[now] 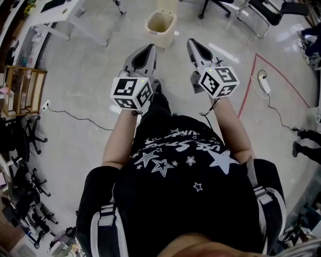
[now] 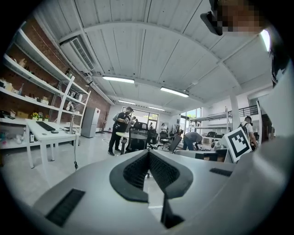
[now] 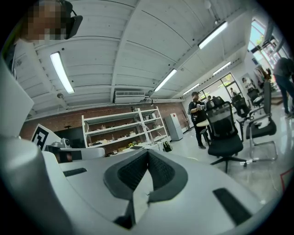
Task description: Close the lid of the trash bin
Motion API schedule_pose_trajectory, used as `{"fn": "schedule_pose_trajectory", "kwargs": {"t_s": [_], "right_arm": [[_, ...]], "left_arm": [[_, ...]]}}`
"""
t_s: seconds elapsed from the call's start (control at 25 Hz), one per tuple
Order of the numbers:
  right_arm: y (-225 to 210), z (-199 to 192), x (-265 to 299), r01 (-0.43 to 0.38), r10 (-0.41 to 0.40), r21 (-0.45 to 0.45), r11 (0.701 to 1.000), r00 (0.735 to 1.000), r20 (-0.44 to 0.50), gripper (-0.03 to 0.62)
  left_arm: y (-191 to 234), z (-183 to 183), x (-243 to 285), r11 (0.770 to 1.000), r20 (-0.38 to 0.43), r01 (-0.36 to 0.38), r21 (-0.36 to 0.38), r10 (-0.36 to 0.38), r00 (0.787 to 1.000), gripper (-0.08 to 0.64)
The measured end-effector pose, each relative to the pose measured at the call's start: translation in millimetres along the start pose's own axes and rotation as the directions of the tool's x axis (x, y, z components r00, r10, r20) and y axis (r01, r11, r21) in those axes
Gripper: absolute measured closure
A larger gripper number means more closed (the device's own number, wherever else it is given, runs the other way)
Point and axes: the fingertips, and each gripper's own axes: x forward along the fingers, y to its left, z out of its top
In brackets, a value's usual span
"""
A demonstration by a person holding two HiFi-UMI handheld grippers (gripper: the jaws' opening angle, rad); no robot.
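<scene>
In the head view a cream trash bin (image 1: pixel 161 27) stands on the floor ahead of me, its top open so the inside shows; its lid (image 1: pixel 167 5) seems to stand upright behind it. My left gripper (image 1: pixel 149 48) and right gripper (image 1: pixel 193 42) are held side by side at chest height, both pointing toward the bin and well short of it. Both are shut with nothing in them. The bin does not show in either gripper view: the left gripper (image 2: pixel 148 153) and right gripper (image 3: pixel 147 152) face out into the room, pads pressed together at the tips.
A white table (image 1: pixel 60 12) stands at the far left, a wooden rack (image 1: pixel 22 90) at the left edge. Office chairs (image 1: pixel 261 10) are at the far right. A power strip (image 1: pixel 264 83) with cable and a red floor line (image 1: pixel 248 85) lie to the right. People (image 2: pixel 120 128) stand in the distance.
</scene>
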Motion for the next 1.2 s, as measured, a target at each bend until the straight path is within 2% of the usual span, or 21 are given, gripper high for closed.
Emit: {"fn": "schedule_pose_trajectory", "kwargs": {"t_s": [0.52,0.8,1.2], "right_arm": [[-48,14,116,0.050,-0.050,0.020,0.999,0.999,-0.020,0.584],[-75,32,181,0.111,-0.110,0.033,0.993,0.994,-0.014,0.584],[-96,34,266,0.162,-0.161,0.031,0.986,0.986,-0.035,0.584]], "left_arm": [[92,10,91,0.999,-0.030,0.026,-0.035,-0.027,0.999,0.548],[141,18,144,0.996,-0.063,0.081,-0.049,-0.084,0.994,0.548],[214,25,198,0.989,-0.075,0.122,-0.078,-0.128,0.989,0.548]]}}
